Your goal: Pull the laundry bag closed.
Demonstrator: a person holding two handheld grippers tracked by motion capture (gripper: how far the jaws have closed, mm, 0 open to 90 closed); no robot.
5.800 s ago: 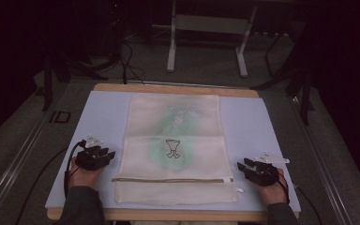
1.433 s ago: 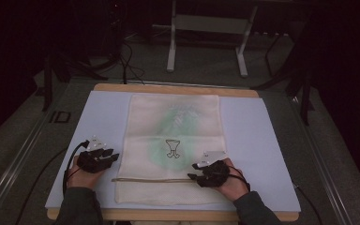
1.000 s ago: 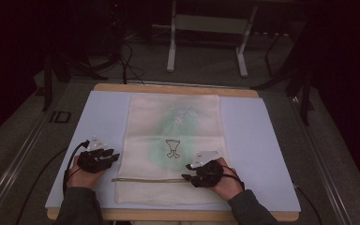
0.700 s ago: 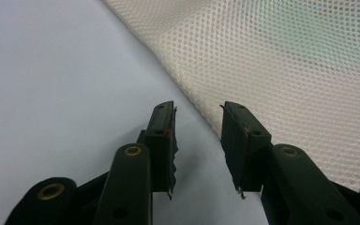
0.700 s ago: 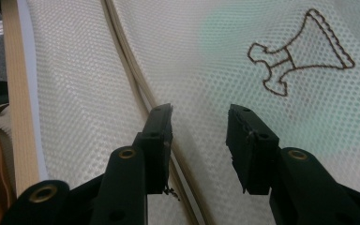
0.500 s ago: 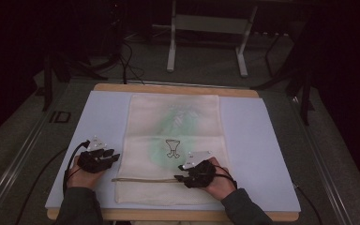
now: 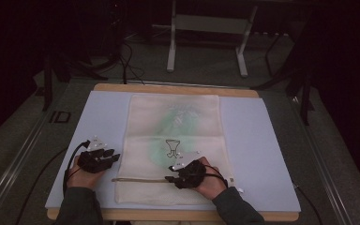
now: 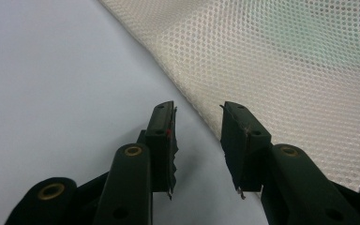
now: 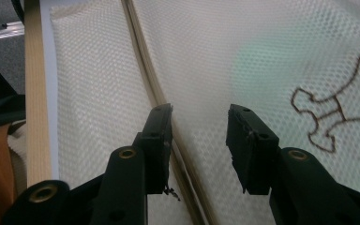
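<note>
mesh bag (image 7: 176, 140) lay flat mid-table, zipper (image 9: 146, 61) along near edge | left gripper (image 8: 198, 133) released at bag's left edge | right gripper (image 9: 199, 136) released over zipper | risk: we judged wide jaws could snag mesh, bunching it, missing pull

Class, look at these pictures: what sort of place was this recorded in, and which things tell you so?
Probably a lab or recording studio, not a home: a mat-covered table in a dark room, metal stand legs behind it, cables across the floor.
</note>
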